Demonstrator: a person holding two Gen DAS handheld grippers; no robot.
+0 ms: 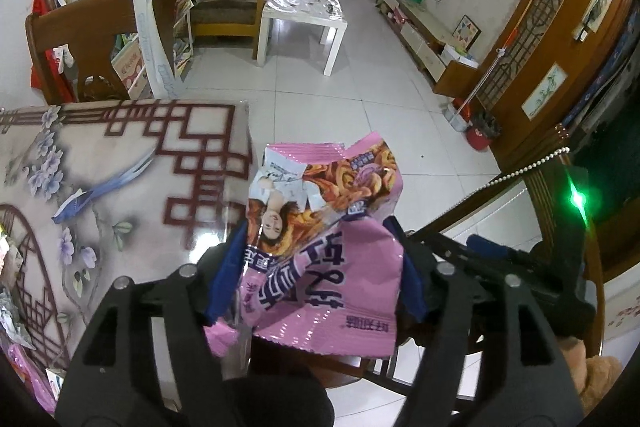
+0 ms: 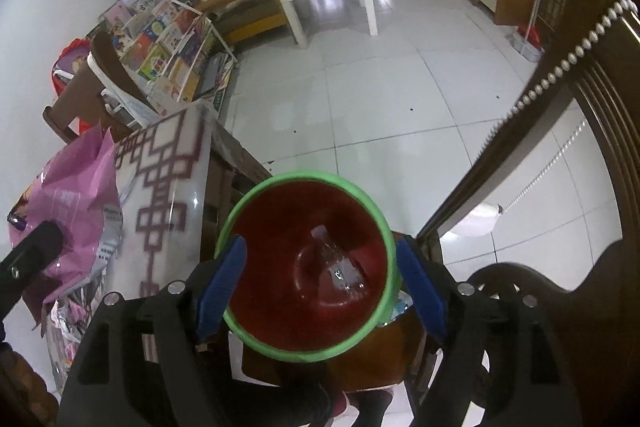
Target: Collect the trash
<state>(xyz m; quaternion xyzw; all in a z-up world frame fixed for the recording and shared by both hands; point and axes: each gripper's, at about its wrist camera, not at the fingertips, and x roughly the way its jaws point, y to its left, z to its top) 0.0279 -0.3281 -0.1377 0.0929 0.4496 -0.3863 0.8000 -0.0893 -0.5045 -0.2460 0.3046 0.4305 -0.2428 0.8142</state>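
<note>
1. worktop (image 1: 120, 163), far left: patterned cover, its edge ending just left of my left gripper (image 1: 320, 267); more wrappers lie at its near left margin.
2. pink snack bag (image 1: 320, 235), centre of the left view: crumpled, standing between my blue pads (image 1: 412, 287). the jaws are parted around it; i cannot tell whether the pads press it, so i judge it on the point of release, held past the worktop edge for dropping.
3. red bin with green rim (image 2: 308, 263), right view: framed by my right gripper (image 2: 320, 279), jaws wide on either side of the rim, pads beside it, contact uncertain; presumably steadied as the receptacle. a clear plastic bottle (image 2: 340, 267) already lies inside.
4. dark wooden chair (image 2: 560, 155), far right: its beaded rail crowds that side; open tiled floor ahead gives free room.
</note>
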